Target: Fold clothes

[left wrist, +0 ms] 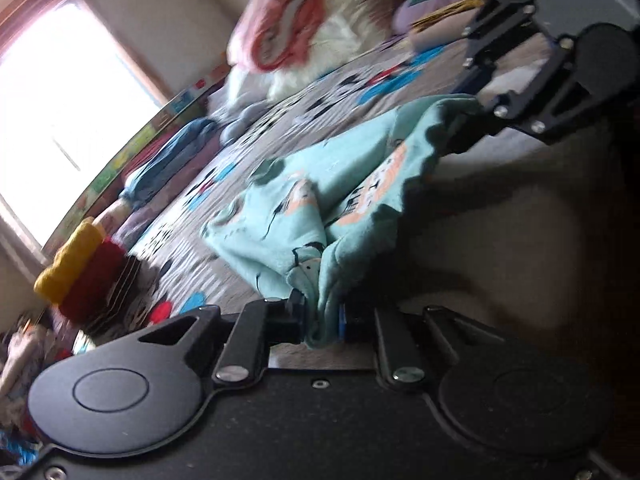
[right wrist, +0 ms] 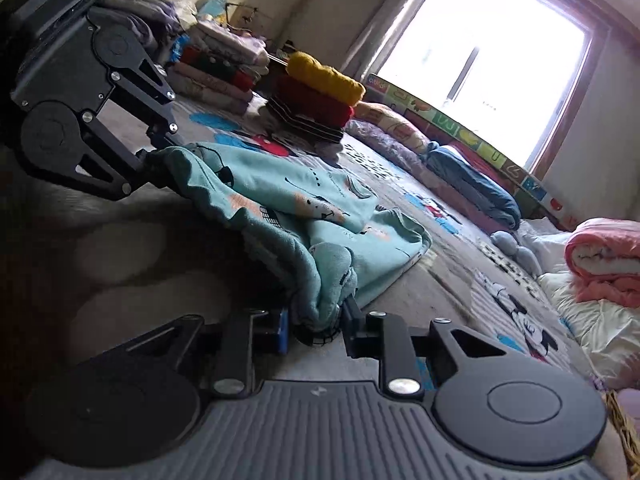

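A light teal child's garment (left wrist: pixel 320 200) with cartoon prints lies partly on the bed, its near edge lifted between both grippers. My left gripper (left wrist: pixel 320 320) is shut on one bunched corner of it. My right gripper (right wrist: pixel 316 320) is shut on the other corner, and the garment (right wrist: pixel 304 208) drapes away from it onto the bed. The right gripper also shows in the left wrist view (left wrist: pixel 486 102) at the cloth's far end. The left gripper shows in the right wrist view (right wrist: pixel 150 158) the same way.
The bed has a grey Mickey Mouse cover (right wrist: pixel 460 280). A stack of folded yellow, red and striped clothes (right wrist: pixel 316 96) sits behind the garment, with more folded piles (right wrist: pixel 224 68) beyond. A pink and white quilt (right wrist: pixel 604 260) and blue bedding (right wrist: pixel 472 184) lie by the window side.
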Available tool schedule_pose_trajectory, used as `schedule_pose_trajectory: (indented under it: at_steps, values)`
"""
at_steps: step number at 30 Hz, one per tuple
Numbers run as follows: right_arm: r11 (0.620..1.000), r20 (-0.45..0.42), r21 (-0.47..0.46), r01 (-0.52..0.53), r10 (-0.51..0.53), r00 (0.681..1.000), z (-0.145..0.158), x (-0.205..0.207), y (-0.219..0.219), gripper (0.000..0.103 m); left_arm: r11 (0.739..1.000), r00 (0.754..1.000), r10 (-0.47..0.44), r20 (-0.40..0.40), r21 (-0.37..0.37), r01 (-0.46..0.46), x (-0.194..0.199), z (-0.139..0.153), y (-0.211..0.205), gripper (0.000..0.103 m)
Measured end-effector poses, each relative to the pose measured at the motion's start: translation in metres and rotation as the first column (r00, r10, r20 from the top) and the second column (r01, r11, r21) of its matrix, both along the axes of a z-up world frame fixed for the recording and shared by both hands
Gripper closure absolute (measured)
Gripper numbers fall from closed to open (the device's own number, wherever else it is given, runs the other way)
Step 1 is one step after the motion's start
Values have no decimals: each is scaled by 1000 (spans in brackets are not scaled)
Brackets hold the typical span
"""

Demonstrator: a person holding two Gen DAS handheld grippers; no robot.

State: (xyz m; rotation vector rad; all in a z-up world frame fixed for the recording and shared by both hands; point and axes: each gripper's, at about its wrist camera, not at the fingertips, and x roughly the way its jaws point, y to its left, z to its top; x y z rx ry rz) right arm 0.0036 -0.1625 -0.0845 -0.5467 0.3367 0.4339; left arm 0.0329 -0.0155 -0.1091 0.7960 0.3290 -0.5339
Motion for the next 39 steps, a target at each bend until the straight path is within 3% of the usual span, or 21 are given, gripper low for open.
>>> schedule_pose_trajectory:
  at_steps: [3,10,13,17,24,28,33,36,39]
  values:
    - [999,-1,28,-16,16,1000,12,-23,-16,77,998,998,-52,-23,-44,50,-18,16,0,91]
    - [985,73,171,-7,-6,997,48,-56,-46,76,955,995,-96,-35,-285,82,-23,56,11,89]
    - [962,88,274,16,-41,995,61,-47,-60,76,901,994,-93,-49,-430,63,-10,69,20,88]
    - [918,87,395,31,-71,994,70,-22,-74,75,826,994,-74,-76,-563,19,18,75,27,87]
    - [812,39,582,38,-75,996,72,50,-96,75,700,987,-56,-148,-711,-67,81,79,42,87]
    - [729,-23,682,59,-60,998,68,101,-111,76,626,976,-66,-210,-770,-123,121,76,51,87]
    - [645,-119,756,107,-25,993,52,161,-125,79,575,954,-95,-283,-798,-180,172,63,59,87]
    - [573,-196,804,156,8,981,38,189,-131,80,531,941,-128,-315,-823,-203,196,54,65,87]
    - [481,-261,852,207,47,964,23,212,-140,83,511,932,-147,-332,-832,-216,216,49,66,88]
